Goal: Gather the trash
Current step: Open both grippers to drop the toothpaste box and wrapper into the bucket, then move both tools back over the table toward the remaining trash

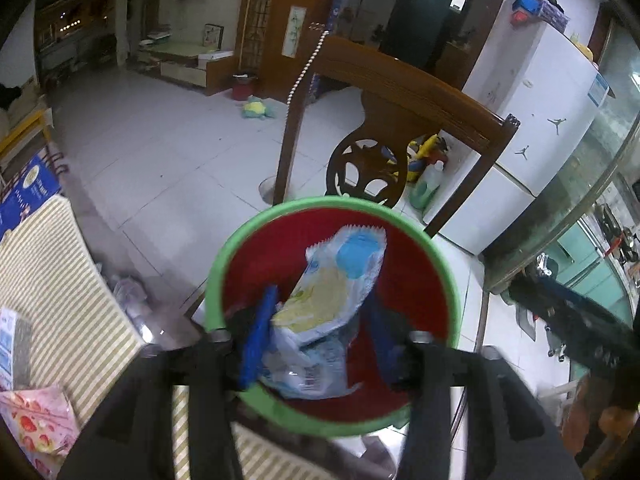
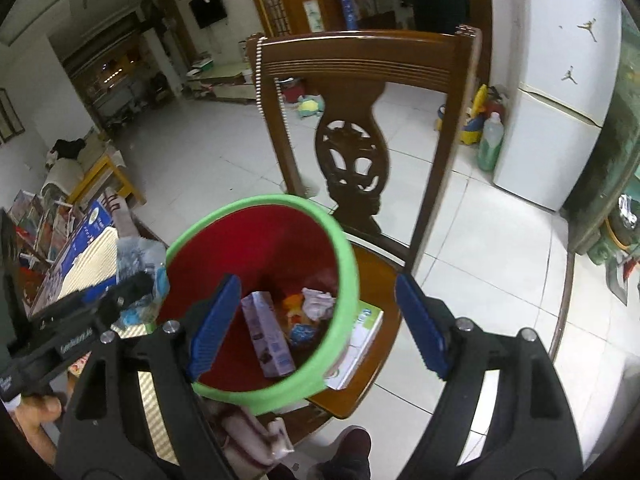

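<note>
The red trash bin (image 2: 264, 240) with its green rim stands on a wooden chair (image 2: 360, 60) seat. Over it, the left claw (image 1: 320, 332) is parted, a crinkled snack wrapper (image 1: 332, 292) loose between its blue pads. The right claw (image 2: 320, 328) gapes wide and empty above a purple carton (image 2: 266, 332) and crumpled scraps inside.

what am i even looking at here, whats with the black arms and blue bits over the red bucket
No robot here: a person carries a hand-held two-finger gripper in each hand, each with a fisheye camera looking along its fingers. One picture is from the left gripper, the other from the right gripper. The blue bits are the finger pads. Both hang over a red bin with a green rim standing on a wooden chair. A blue-and-white plastic wrapper sits between the left pads, which look spread, probably just let go. The right gripper is open and empty; a purple carton lies inside.
</note>
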A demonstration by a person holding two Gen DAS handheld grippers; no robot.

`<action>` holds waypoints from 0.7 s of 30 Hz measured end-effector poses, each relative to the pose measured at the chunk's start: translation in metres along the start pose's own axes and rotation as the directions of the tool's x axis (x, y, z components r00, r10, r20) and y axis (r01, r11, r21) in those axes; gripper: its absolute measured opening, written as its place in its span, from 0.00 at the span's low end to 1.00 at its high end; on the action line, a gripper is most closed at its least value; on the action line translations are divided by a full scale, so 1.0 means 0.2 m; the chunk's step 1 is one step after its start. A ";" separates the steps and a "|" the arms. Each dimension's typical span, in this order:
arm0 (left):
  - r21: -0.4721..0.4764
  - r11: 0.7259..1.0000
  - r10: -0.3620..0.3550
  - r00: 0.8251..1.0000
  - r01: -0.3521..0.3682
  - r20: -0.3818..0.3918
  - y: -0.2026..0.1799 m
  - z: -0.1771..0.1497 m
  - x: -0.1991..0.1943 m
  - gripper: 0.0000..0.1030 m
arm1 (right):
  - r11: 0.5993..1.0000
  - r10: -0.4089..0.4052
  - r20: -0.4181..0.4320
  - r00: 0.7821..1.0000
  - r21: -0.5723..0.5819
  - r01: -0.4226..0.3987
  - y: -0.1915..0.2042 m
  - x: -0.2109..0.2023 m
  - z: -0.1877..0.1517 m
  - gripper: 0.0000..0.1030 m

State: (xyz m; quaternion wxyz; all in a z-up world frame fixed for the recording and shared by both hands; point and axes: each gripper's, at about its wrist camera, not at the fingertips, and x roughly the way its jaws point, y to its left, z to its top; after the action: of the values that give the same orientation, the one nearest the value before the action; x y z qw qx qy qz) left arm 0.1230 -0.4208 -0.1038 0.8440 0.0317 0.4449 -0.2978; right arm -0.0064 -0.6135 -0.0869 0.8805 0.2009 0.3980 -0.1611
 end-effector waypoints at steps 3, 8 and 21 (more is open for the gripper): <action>0.004 1.000 0.000 1.000 0.000 0.030 -0.04 0.02 -0.02 0.63 | 1.000 -0.005 0.007 1.000 0.003 0.005 -0.03 -0.02 -0.01 0.76; -0.017 1.000 0.009 0.999 -0.008 0.046 -0.02 0.00 -0.10 0.63 | 1.000 0.013 0.011 1.000 -0.014 -0.013 0.00 -0.02 -0.01 0.76; -0.210 0.964 0.184 0.980 -0.166 0.073 0.39 -0.30 -0.45 0.64 | 0.972 0.133 -0.032 0.991 -0.193 -0.137 0.42 0.02 -0.06 0.79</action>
State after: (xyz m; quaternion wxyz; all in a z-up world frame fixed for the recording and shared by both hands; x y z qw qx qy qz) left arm 0.0831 -0.2951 -0.0870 0.8855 -0.0289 0.4290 -0.1763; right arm 0.0252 -0.5344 -0.0782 0.9010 0.1418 0.4056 -0.0593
